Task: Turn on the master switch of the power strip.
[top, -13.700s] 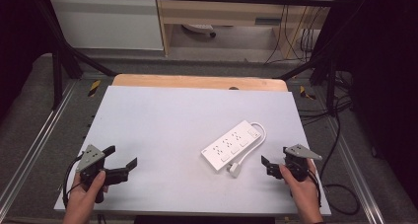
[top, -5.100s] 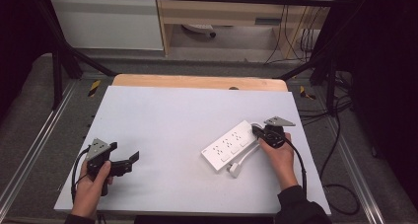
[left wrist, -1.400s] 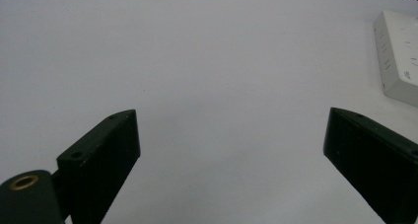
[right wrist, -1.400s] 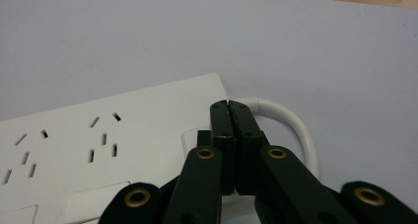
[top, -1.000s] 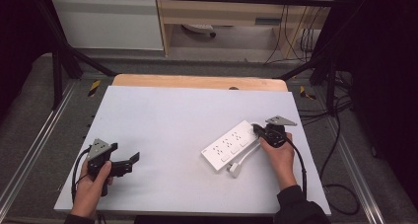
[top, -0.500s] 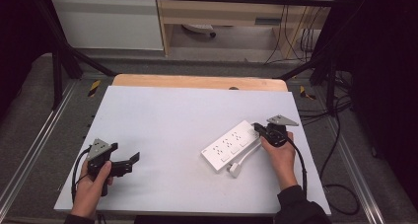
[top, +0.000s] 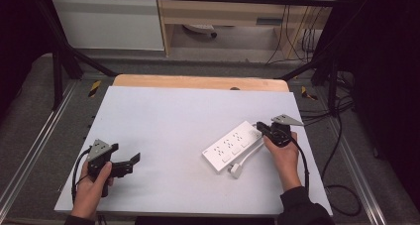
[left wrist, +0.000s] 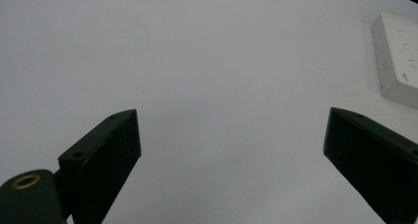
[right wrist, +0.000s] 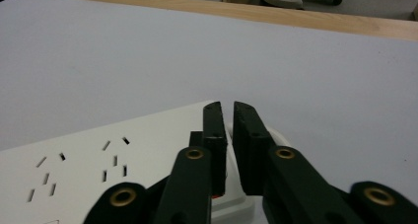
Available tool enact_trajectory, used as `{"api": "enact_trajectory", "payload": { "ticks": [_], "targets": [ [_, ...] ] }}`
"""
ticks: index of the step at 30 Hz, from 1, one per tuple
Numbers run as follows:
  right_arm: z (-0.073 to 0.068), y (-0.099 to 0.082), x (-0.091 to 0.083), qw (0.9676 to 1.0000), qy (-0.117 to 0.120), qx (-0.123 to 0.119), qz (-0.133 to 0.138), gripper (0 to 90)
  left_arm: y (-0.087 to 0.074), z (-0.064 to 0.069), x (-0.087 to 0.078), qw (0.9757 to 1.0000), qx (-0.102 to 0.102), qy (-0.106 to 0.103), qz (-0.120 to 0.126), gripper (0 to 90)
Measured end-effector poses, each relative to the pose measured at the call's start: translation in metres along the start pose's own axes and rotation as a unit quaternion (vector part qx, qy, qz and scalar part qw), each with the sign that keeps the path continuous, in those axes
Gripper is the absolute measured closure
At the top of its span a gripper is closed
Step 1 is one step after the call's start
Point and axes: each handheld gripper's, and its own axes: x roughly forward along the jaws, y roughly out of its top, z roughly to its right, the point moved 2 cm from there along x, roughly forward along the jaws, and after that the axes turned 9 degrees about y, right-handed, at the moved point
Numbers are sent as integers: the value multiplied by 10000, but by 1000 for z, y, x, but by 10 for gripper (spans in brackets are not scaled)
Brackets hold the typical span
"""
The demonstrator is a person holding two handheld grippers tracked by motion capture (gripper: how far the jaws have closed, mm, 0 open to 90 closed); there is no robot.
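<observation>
A white power strip (top: 230,146) lies at an angle on the pale grey table (top: 173,116), its white cord and plug (top: 235,171) curled at its near side. My right gripper (top: 260,127) is at the strip's right end, its jaws shut with only a thin slit between them. In the right gripper view the jaw tips (right wrist: 226,108) rest on the end of the strip (right wrist: 98,160), and a bit of red shows beneath them. My left gripper (top: 133,163) is held open near the front left. Its jaws (left wrist: 229,118) stand wide apart over bare table, with the strip (left wrist: 397,61) far to the right.
A wooden strip (top: 198,82) runs along the table's far edge. Black frame legs and cables (top: 341,136) stand around the table, with shelving beyond it. The right gripper's cable trails off the right edge.
My right gripper came from the front right edge to the strip's right end and shut. Over the last second it has stayed nearly still. The left gripper has hardly moved.
</observation>
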Motion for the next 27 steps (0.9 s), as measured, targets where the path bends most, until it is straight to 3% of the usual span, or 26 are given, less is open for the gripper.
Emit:
{"api": "enact_trajectory", "payload": {
  "ticks": [3,6,13,18,22,25,27],
  "targets": [
    [0,1,-1,9999,-104,22,-83,773,0,0,0,10000,0,-5,7,72],
    [-1,5,-3,9999,-47,86,-29,695,0,0,0,10000,-6,-10,18,72],
    [-3,16,-12,9995,-65,310,46,383,0,1,-1,10000,-6,-27,25,72],
    [-5,22,-15,9990,-19,437,-67,168,0,1,0,10000,-24,-41,22,71],
    [-11,28,-15,9997,-131,214,-33,66,0,0,-1,10000,-32,-42,12,68],
    [-18,33,-16,9995,-225,25,213,58,1,0,-2,9999,-71,-66,52,65],
    [-22,36,-18,9991,-270,27,337,60,1,1,-2,9999,-65,-74,70,64]
  ]
}}
